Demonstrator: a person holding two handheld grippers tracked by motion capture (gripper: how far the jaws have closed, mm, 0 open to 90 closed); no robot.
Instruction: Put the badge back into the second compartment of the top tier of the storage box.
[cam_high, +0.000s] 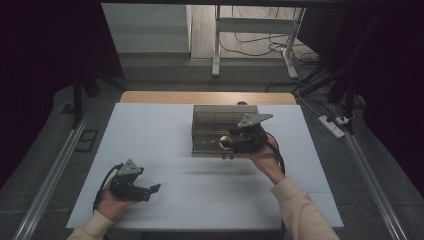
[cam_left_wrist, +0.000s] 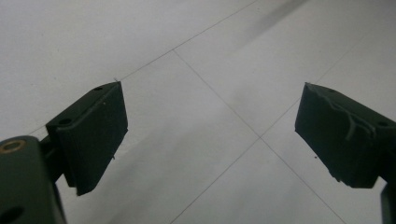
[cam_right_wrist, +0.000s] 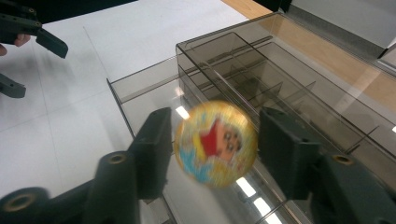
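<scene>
Between the right gripper (cam_right_wrist: 212, 154) jaws, untouched: a ball (cam_right_wrist: 215, 143).

obstacle: clear box (cam_high: 210, 127) mid-table, dividers inside | free: white table (cam_high: 150, 130) left and front

1. The organizer box (cam_right_wrist: 280, 70) is smoky clear plastic, glossy, catching light glints.
2. The ball (cam_right_wrist: 215, 142) has a smooth, shiny printed skin.
3. The table (cam_high: 150, 135) top is matt white; its far edge shows wood (cam_high: 207, 97).
4. The left gripper (cam_left_wrist: 210, 135) has matt black pads, one scuffed.
</scene>
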